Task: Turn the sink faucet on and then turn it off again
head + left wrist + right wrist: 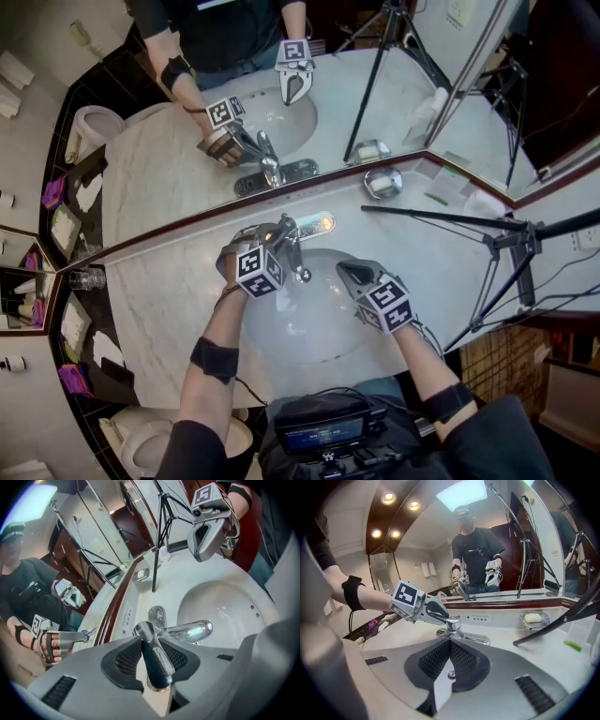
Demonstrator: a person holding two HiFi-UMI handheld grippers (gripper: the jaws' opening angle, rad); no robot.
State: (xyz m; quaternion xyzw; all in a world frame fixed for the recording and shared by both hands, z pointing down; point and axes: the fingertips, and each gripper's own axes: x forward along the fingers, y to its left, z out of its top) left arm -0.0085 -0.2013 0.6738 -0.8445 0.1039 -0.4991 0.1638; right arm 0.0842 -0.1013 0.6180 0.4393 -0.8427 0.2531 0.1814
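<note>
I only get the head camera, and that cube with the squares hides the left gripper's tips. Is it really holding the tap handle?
Observer: Yes. In the left gripper view, the left gripper has its pads pressed on both sides of the chrome faucet handle.
Operator: Is the other one grabbing something too?
Observer: No. The right gripper view shows the right gripper shut, with nothing between its jaws.
Operator: What's in the shiny dish by the mirror?
Observer: The right gripper view shows a white bar of soap lying in the soap dish.
</note>
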